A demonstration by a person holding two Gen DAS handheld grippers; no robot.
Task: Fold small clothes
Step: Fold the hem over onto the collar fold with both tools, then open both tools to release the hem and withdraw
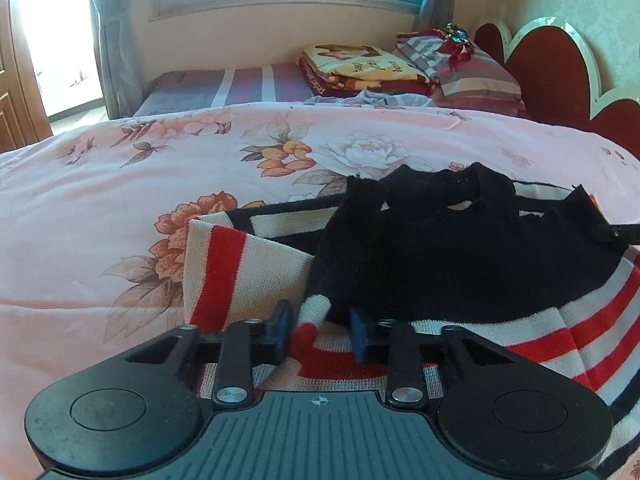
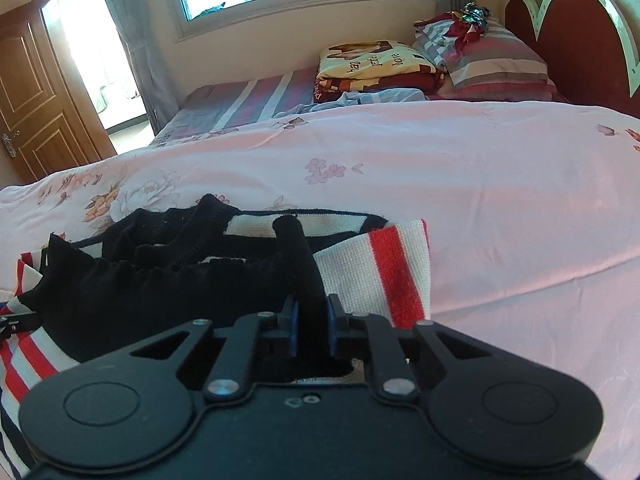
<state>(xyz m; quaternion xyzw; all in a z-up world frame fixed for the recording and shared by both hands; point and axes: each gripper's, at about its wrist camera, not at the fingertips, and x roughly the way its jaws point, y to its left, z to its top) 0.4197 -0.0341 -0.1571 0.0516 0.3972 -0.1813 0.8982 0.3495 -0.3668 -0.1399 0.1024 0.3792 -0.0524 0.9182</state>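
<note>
While spread across a pink floral quilt [image 1: 120, 208], small knitted sweater [image 1: 460, 256], black with red and white stripes: soft, light, floppy. Left gripper [image 1: 320, 330] clamped on striped fabric; right gripper [image 2: 311, 320] pinching a black fold. Best held at edges, both sides.

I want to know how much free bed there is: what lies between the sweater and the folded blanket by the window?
Only bare pink floral quilt between the sweater and the folded blanket, then a strip of striped sheet; right wrist view.
</note>
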